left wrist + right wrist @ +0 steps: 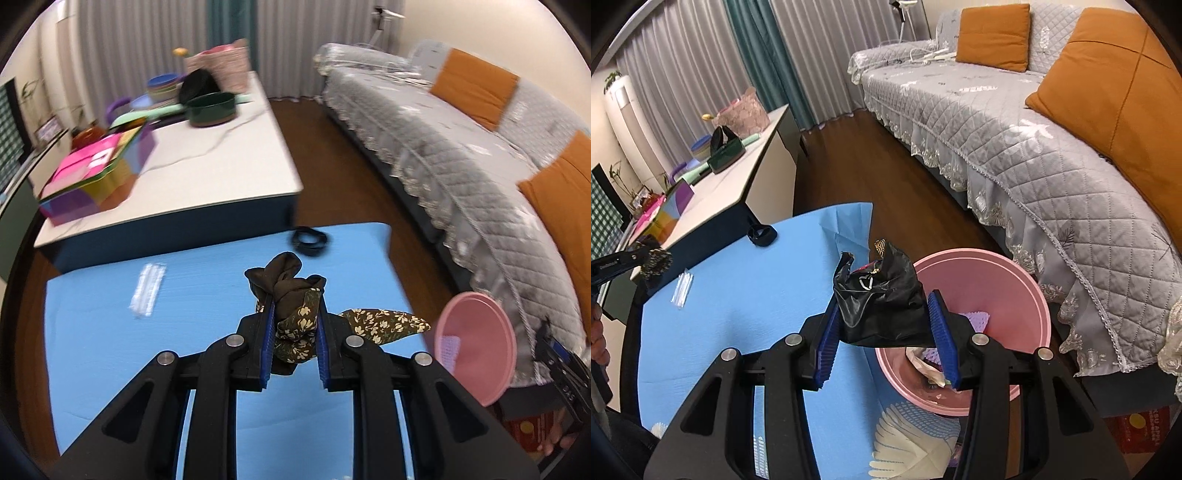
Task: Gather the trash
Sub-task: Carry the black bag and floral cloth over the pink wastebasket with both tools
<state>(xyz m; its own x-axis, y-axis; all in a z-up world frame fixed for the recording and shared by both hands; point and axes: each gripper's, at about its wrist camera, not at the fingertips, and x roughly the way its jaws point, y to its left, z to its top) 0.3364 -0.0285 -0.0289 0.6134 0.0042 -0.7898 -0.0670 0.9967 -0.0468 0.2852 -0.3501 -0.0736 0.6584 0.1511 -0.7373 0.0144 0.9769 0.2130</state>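
Observation:
My left gripper (295, 295) is shut on a brown floral cloth scrunchie (295, 317) and holds it above the blue table (110, 332). My right gripper (884, 306) is shut on a crumpled black plastic wrapper (882, 299), held at the near rim of the pink bin (1015, 280). The bin holds a purple foam net and other scraps. It also shows at the right of the left wrist view (476, 343). A clear plastic wrapper (147, 282) lies on the blue table, also in the right wrist view (681, 286).
A black band (309, 240) lies at the blue table's far edge. A white table (221, 155) behind holds a green pot (212, 109), bowls and coloured boxes. A grey sofa (997, 122) with orange cushions runs along the right. White gloves (912, 443) lie near the bin.

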